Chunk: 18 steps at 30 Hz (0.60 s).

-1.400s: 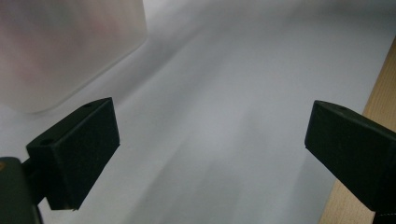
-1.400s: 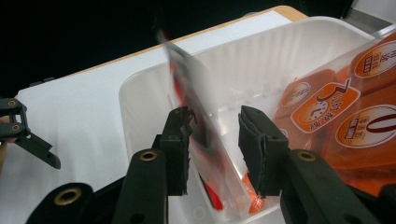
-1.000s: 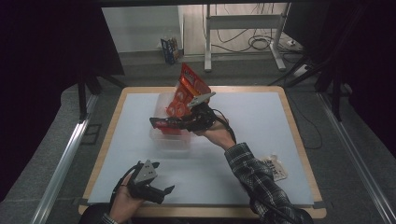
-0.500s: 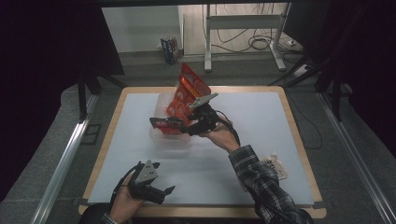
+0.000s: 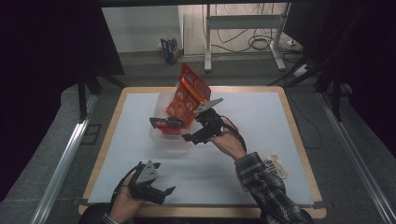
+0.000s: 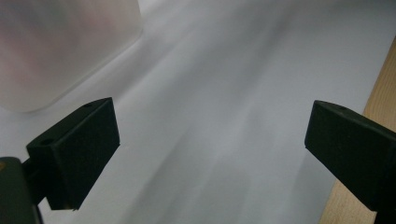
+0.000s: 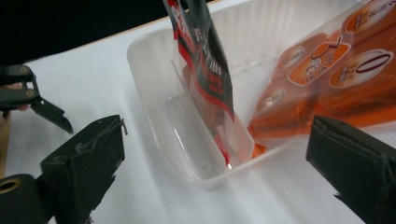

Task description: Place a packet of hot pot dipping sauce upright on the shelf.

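A clear plastic tray lies on the white table sheet left of centre. A tall orange packet leans upright in it. In the right gripper view the tray also holds a red-and-black packet standing on edge beside the orange packet. My right gripper hovers open at the tray's near right side, jaws spread wide with nothing between them. Near the table's front left my left gripper rests open, with bare sheet between its jaws.
A small white packaged item lies near the front right edge. The wooden table border runs close to the left gripper. A corner of the tray is seen ahead of the left jaws. Metal frame legs stand behind the table.
My right gripper's jaws have spread apart and the hand has drawn slightly back toward the near side. The packets stay in the tray. The left gripper has not moved.
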{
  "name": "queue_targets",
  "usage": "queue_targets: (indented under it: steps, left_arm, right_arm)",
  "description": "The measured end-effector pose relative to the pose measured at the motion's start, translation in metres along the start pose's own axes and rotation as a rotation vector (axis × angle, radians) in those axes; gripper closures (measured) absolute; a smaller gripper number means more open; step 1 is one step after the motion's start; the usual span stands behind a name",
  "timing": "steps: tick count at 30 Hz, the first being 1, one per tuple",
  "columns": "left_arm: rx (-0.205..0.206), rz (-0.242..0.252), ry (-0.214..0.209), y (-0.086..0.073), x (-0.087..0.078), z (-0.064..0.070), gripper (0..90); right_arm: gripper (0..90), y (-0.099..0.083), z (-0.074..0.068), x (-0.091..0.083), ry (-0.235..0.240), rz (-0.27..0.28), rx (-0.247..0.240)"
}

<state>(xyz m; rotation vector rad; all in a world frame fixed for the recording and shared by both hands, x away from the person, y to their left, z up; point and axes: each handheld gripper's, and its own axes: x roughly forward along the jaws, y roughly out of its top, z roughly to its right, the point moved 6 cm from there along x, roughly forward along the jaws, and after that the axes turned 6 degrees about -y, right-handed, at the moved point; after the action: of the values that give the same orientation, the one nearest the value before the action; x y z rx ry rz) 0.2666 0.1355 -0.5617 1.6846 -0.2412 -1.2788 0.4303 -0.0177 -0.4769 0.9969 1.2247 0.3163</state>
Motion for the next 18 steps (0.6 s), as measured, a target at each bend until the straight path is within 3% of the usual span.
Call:
queue_targets:
  steps: [14, 18]
  left_arm:
    - [0.009, -0.004, 0.001, 0.000, 0.001, 0.000, 3.0]
    - [0.010, -0.002, 0.003, 0.000, 0.001, 0.001, 3.0]
  right_arm:
    - [1.6, -0.018, -0.011, -0.015, 0.034, 0.024, -0.008]
    - [2.5, -0.028, -0.012, -0.021, 0.055, 0.012, 0.026]
